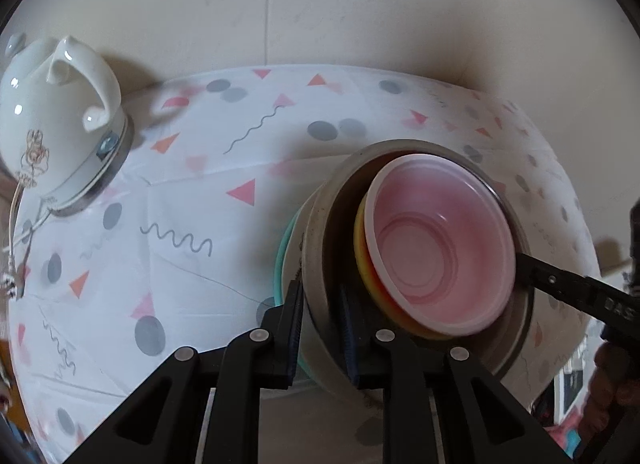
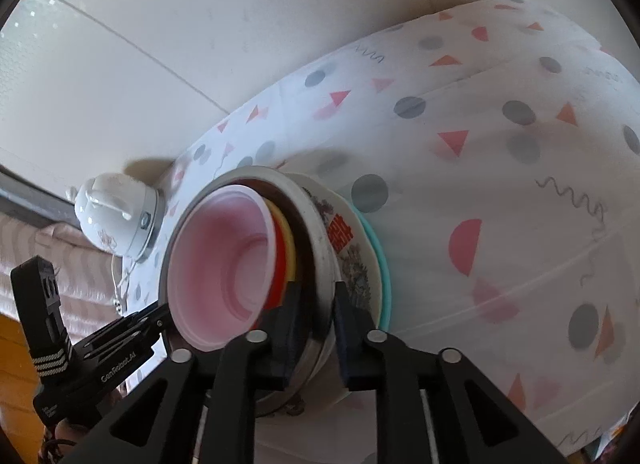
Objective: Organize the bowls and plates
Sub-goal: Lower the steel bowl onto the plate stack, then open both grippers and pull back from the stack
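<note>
Both grippers straddle the rim of the big metal-rimmed bowl [image 1: 316,248] from opposite sides. Left gripper [image 1: 320,328]: jaws narrow, one pad outside the wall, one inside, pinching the rim. Right gripper [image 2: 316,328]: same arrangement on the far side, but whether its pads press can't be told. Pink bowl [image 1: 436,240] sits nested inside on a yellow one [image 1: 362,252]; a teal plate [image 2: 385,264] lies underneath. Stack rests on the patterned tablecloth [image 1: 192,200], toward the table's back edge; teapot [image 1: 56,120] well apart at the back. Probably a two-handed lift next, with both rims equally near.

Cream wall [image 1: 360,4] — patterned tablecloth [image 1: 180,204]
</note>
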Available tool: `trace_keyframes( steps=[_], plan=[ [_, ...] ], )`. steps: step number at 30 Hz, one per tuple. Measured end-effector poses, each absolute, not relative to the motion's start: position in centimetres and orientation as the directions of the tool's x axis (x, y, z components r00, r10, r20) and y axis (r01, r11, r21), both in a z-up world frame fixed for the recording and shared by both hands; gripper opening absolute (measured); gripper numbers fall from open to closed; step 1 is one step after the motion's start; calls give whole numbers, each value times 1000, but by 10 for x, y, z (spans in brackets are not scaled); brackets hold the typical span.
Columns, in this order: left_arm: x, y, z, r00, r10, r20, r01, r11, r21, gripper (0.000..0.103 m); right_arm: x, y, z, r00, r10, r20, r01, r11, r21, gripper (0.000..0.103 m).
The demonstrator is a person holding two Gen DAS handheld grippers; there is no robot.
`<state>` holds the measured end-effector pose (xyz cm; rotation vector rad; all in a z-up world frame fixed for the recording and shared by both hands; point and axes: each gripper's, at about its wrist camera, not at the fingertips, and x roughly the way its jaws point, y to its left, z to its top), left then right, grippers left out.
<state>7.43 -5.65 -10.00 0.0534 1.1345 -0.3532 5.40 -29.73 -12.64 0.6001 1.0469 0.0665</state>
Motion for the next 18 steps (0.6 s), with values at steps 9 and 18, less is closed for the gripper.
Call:
trace_keyframes(
  steps=[9, 18],
  plan=[
    [45, -41, -80, 395, -312, -864, 430, 894, -126, 22, 11, -271, -124, 571, 193, -798, 364, 812, 457, 20],
    [16, -15, -75, 393, -313, -865, 418, 898, -135, 52, -25, -240, -109, 609, 145, -780, 377, 812, 445, 22]
  ],
)
